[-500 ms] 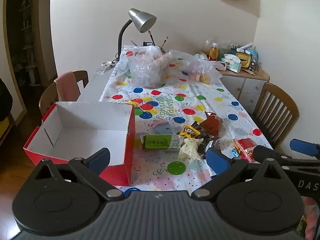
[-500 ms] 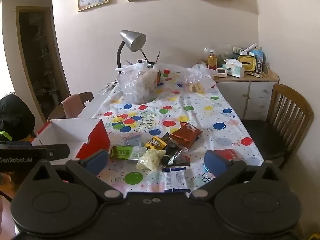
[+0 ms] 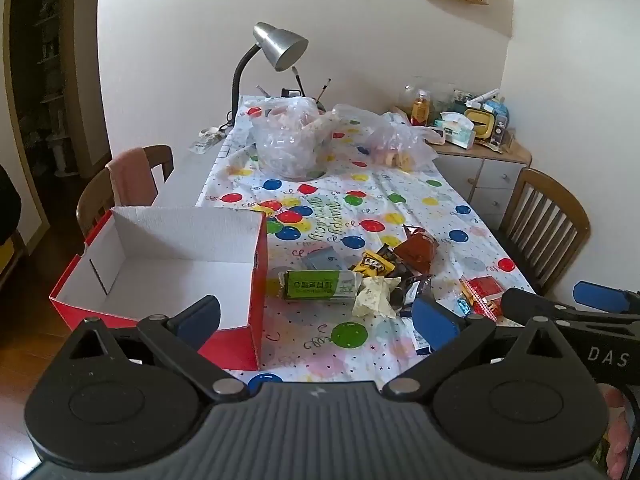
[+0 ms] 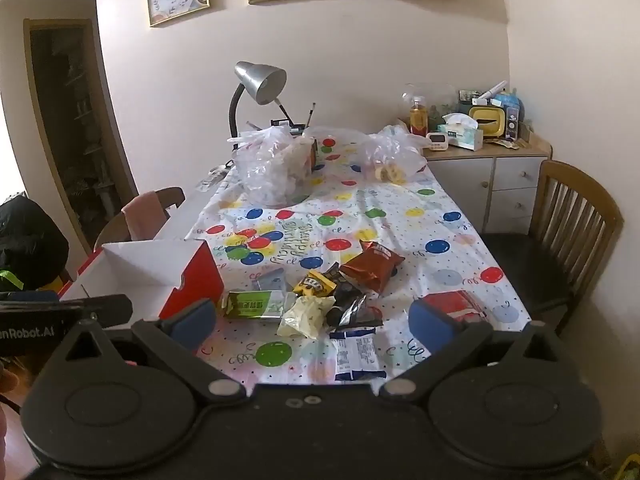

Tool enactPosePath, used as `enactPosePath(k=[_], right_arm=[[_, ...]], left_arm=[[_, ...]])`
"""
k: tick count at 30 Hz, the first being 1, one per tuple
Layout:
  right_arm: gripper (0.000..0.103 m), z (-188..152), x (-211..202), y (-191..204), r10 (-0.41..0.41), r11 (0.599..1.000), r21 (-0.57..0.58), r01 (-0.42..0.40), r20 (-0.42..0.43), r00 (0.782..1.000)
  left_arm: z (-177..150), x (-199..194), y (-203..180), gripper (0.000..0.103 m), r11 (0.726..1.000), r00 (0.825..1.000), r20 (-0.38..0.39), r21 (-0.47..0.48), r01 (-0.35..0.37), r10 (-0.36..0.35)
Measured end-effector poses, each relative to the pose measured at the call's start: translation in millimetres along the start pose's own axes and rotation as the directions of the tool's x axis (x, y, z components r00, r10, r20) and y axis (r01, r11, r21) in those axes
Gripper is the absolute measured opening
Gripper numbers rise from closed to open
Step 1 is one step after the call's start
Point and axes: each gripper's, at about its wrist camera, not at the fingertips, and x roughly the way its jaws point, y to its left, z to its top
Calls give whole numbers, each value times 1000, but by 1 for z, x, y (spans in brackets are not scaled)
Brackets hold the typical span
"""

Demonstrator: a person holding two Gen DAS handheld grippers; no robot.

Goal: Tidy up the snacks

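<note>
Where snacks lie: dotted tablecloth (wrinkled)

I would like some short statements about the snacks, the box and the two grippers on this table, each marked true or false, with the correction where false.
1. The red cardboard box with white inside has no snacks in it. True.
2. The green-labelled snack bar lies inside that box. False: it lies on the balloon-print tablecloth, just beside the box.
3. The left gripper is open and holds nothing. True.
4. The right gripper is shut on the brown-red chip bag. False: it is open, and the bag lies on the cloth beyond it.
5. The silver desk lamp stands at the far end of the table. True.
</note>
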Motion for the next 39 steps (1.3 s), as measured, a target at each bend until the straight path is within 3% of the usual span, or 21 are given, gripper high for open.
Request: enactPosePath(k=[39], right_arm=[[103,0,-9,-12,20,1000,12,-20,10,1000]], left_arm=[[0,5,-15,103,1000,1000,-8,9,2,-2]])
